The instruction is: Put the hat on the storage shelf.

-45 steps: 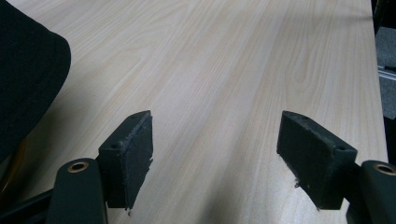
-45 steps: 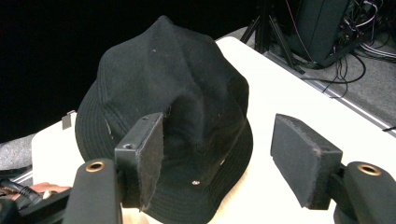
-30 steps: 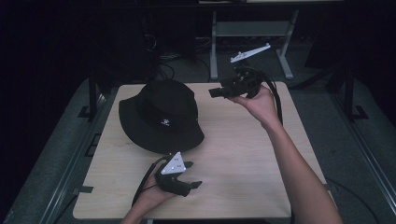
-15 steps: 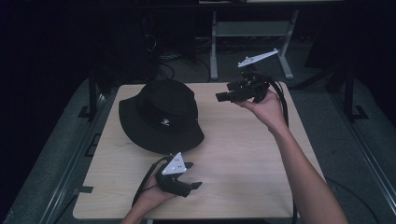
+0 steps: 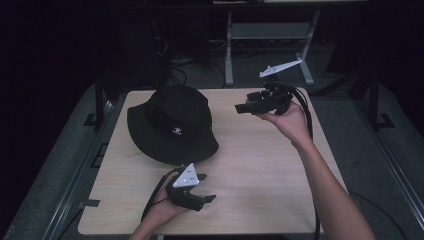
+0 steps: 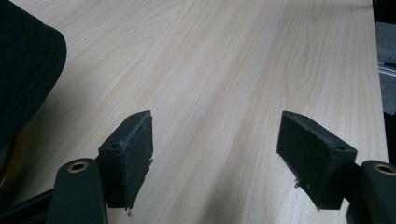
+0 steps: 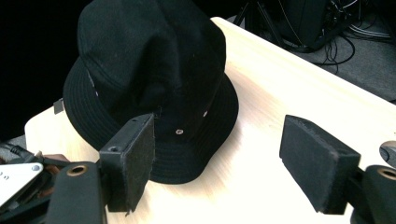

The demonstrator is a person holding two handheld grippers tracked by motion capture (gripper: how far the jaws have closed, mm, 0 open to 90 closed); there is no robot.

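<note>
We see a light wooden table [image 5: 260, 170] in a dark room, with a black hat [image 5: 172, 122] lying on it. Our right tongs [image 5: 240, 107] are held up in the air with the two pads spread wide and nothing between them, and the hat is a little way in front of them. Our left tongs [image 5: 209, 198] sit low near our edge of the table, spread wide and empty too, with the hat's brim just off to their left side.
</note>
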